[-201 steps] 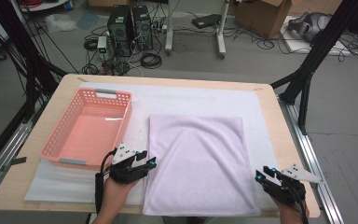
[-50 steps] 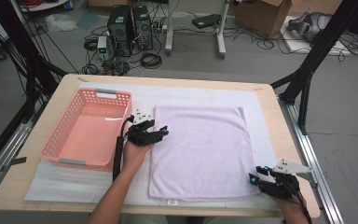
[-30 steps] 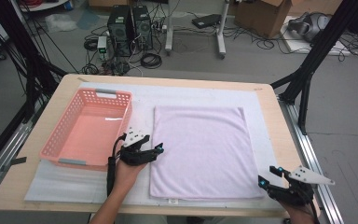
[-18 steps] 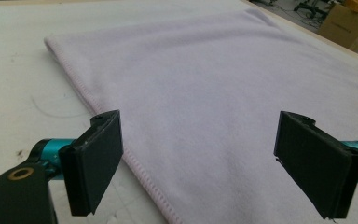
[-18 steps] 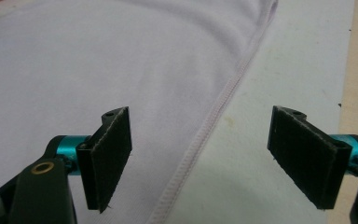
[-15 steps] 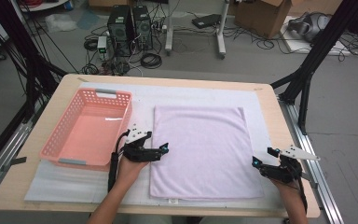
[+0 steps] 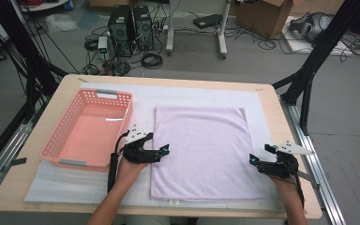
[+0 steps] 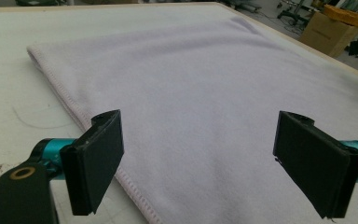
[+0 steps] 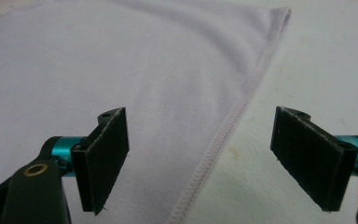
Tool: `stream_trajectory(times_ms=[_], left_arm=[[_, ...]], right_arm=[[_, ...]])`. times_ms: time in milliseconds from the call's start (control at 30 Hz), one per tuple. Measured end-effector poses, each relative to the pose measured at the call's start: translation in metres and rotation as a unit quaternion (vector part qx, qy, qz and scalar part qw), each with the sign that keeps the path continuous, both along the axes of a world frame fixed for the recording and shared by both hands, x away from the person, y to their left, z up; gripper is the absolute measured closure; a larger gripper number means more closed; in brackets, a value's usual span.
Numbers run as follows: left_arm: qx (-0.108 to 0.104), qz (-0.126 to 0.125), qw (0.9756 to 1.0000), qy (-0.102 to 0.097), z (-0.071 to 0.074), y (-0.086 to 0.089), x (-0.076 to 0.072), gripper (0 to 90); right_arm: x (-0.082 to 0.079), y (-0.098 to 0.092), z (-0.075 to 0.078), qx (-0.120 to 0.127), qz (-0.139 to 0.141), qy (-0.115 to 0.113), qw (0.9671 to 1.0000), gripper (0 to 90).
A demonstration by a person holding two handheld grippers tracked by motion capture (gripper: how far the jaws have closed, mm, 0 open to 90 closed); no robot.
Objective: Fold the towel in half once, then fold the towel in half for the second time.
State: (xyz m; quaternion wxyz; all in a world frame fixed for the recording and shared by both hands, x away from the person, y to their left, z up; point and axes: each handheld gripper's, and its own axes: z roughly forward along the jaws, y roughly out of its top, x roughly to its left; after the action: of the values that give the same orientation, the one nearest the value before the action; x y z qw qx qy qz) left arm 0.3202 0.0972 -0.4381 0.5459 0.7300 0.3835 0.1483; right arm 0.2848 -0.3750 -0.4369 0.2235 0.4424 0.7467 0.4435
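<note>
Since a second ago your right gripper (image 7: 257,161) has slid in to the towel's (image 7: 206,150) right hem, and both sets of jaws have just been opening; they now stand wide with nothing pinched. Your left gripper (image 7: 165,151) sits at the left hem. That towel lies flat on the white mat (image 7: 75,183), just beside the basket (image 7: 82,136). Expect it light, limp and soft (it will sag), so pinch the stitched hems. No writing is readable.
</note>
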Motion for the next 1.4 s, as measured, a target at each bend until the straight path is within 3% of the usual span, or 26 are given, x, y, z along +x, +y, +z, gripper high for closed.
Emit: stream_trajectory(times_ms=[200,300,500,700,833,967,1000,1100,1200,1300,1400], left_arm=[[-0.023,0.0,0.9997,-0.008,0.0,0.004,0.002,16.1],[-0.019,-0.002,0.9997,-0.018,0.0,0.004,0.002,15.9],[-0.02,-0.003,0.9996,-0.02,-0.003,0.002,0.005,16.9],[-0.031,0.002,0.9994,0.018,-0.011,0.003,0.014,16.5],[-0.022,0.005,0.9988,0.043,-0.009,0.001,0.02,16.1],[-0.021,0.004,0.9992,0.035,0.007,-0.004,0.03,15.8],[-0.009,0.008,0.9992,0.038,0.012,-0.007,0.037,15.3],[0.012,0.021,0.9984,0.05,0.016,-0.013,0.048,15.0],[0.016,0.018,0.9983,0.053,0.015,-0.014,0.055,15.1],[0.017,0.028,0.9975,0.062,0.015,-0.016,0.062,15.2],[0.032,0.022,0.9973,0.063,0.015,-0.02,0.068,15.2]], right_arm=[[0.002,0.003,0.0,0.001,0.0,0.0,1.0,18.0],[0.003,0.003,-0.001,0.005,0.0,0.005,1.0,18.0],[0.003,0.003,-0.001,0.004,0.003,0.007,1.0,18.1],[0.01,0.0,-0.003,0.011,-0.006,0.026,0.9996,18.1],[0.014,0.001,-0.003,0.013,-0.002,0.031,0.9994,18.1],[0.018,0.003,0.0,0.012,-0.001,0.036,0.9993,18.1],[0.019,0.003,0.001,0.012,-0.007,0.04,0.9991,18.1],[0.028,0.001,0.004,0.025,-0.013,0.049,0.9984,18.0],[0.035,0.002,0.005,0.025,-0.017,0.051,0.9982,18.0],[0.049,0.003,0.008,0.014,-0.019,0.065,0.9976,18.1],[0.067,0.006,0.01,-0.008,-0.02,0.079,0.9967,24.0]])
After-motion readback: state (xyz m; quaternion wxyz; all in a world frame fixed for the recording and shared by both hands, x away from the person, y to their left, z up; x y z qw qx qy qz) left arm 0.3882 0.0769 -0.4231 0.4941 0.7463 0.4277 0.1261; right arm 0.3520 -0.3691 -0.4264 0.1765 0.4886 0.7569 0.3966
